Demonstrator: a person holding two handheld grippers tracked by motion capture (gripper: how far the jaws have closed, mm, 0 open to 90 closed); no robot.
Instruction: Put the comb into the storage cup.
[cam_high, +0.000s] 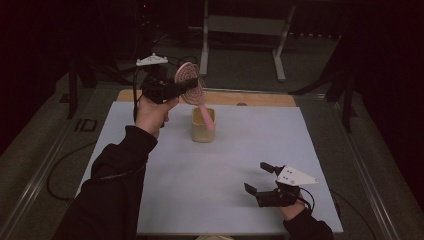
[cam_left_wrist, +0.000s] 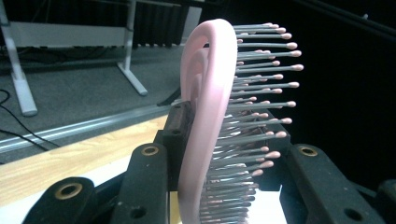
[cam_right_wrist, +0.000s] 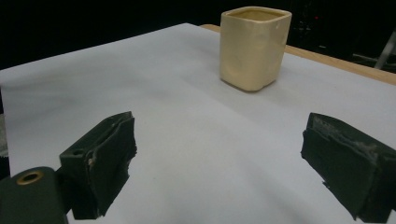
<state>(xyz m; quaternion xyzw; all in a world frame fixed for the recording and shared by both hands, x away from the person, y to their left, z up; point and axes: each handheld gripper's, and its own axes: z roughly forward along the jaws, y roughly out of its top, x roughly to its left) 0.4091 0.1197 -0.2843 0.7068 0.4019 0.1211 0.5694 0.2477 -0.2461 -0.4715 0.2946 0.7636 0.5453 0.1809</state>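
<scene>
A pink hairbrush (cam_high: 191, 84) with pink-tipped bristles is held up over the far middle of the white table (cam_high: 225, 150). My left gripper (cam_high: 186, 88) is shut on the brush's round head. In the left gripper view the jaws press the brush (cam_left_wrist: 210, 93) from both sides, the bristles pointing right. The handle slants down toward a cream square cup (cam_high: 202, 131); I cannot tell whether its tip is inside. My right gripper (cam_high: 256, 178) stands open low over the table's near right, nothing between its jaws. From the right gripper (cam_right_wrist: 219, 168) view the cup (cam_right_wrist: 254, 46) stands upright farther off.
A wooden strip (cam_high: 250, 98) runs along the table's far edge. Behind it on the carpet stands a white metal frame (cam_high: 242, 25) with legs. Black cables (cam_high: 60, 170) trail on the floor at the left. The room around is dark.
</scene>
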